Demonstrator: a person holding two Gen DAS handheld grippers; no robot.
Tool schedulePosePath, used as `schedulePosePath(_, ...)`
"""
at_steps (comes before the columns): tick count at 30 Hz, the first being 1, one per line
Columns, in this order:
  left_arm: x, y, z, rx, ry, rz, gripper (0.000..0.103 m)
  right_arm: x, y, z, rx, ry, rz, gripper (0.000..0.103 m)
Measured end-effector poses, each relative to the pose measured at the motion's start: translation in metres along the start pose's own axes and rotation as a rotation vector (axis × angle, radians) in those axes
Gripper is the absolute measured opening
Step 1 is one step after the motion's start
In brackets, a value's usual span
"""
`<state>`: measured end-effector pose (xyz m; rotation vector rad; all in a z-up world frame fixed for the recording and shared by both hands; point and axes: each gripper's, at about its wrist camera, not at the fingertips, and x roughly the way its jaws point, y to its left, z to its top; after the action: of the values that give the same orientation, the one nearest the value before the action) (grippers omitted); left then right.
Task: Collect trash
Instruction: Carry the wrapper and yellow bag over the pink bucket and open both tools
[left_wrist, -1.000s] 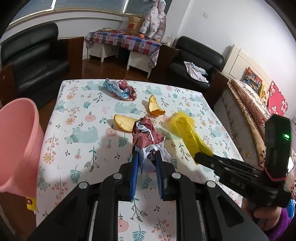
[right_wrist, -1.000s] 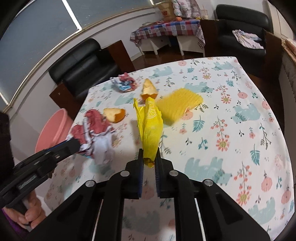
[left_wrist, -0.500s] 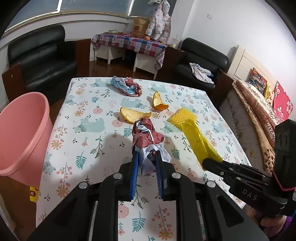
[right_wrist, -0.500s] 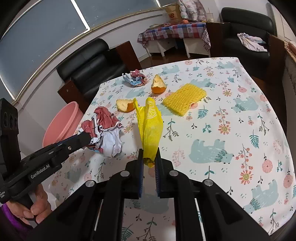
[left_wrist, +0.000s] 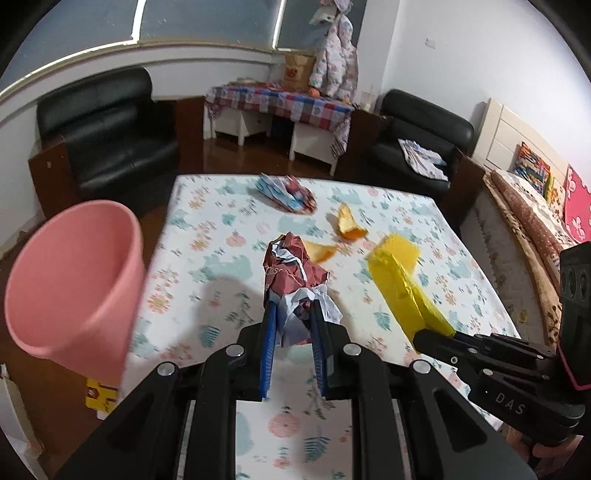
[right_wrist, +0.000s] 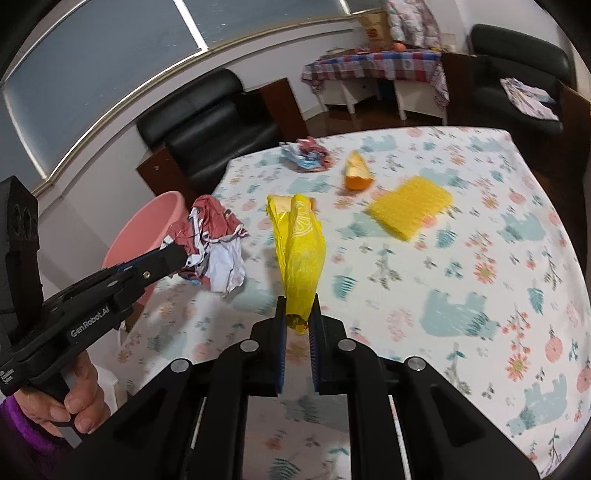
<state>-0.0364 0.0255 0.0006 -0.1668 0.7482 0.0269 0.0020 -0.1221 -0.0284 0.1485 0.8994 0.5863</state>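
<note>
My left gripper (left_wrist: 291, 310) is shut on a crumpled red and white wrapper (left_wrist: 291, 273), held above the floral table (left_wrist: 207, 258); the same wrapper (right_wrist: 214, 243) shows at the left of the right wrist view. My right gripper (right_wrist: 298, 310) is shut on a yellow plastic bag (right_wrist: 301, 251), also lifted off the table; that bag (left_wrist: 402, 291) sits at the right of the left wrist view. A pink bucket (left_wrist: 74, 280) stands beside the table's left edge, close to the left gripper.
On the table lie a blue and red wrapper (left_wrist: 288, 194), two orange peels (left_wrist: 349, 225) (left_wrist: 321, 251) and a yellow foam net (right_wrist: 412, 210). Black armchairs (left_wrist: 110, 129) and a checked side table (left_wrist: 280, 103) stand behind. A bed (left_wrist: 532, 221) runs along the right.
Both grippers have drawn back and risen a little with their loads. The pink bucket now looms larger and nearer at the left of the left wrist view.
</note>
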Motion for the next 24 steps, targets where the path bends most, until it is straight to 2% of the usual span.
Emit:
schedulePosePath(7, -0.027, 0.039, 0.01, -0.056, -0.077, 0.069, 0.017, 0.013, 0.04, 0.016, -0.072, 0.021, 0.075, 0.011)
schedulePosePath(14, -0.052, 0.103, 0.01, -0.163, -0.122, 0.181, 0.017, 0.033, 0.1, 0.044, -0.16, 0.038, 0.173, 0.011)
schedulePosePath(24, -0.057, 0.176, 0.002, -0.273, -0.094, 0.314, 0.018, 0.091, 0.175, 0.071, -0.247, 0.123, 0.254, 0.011)
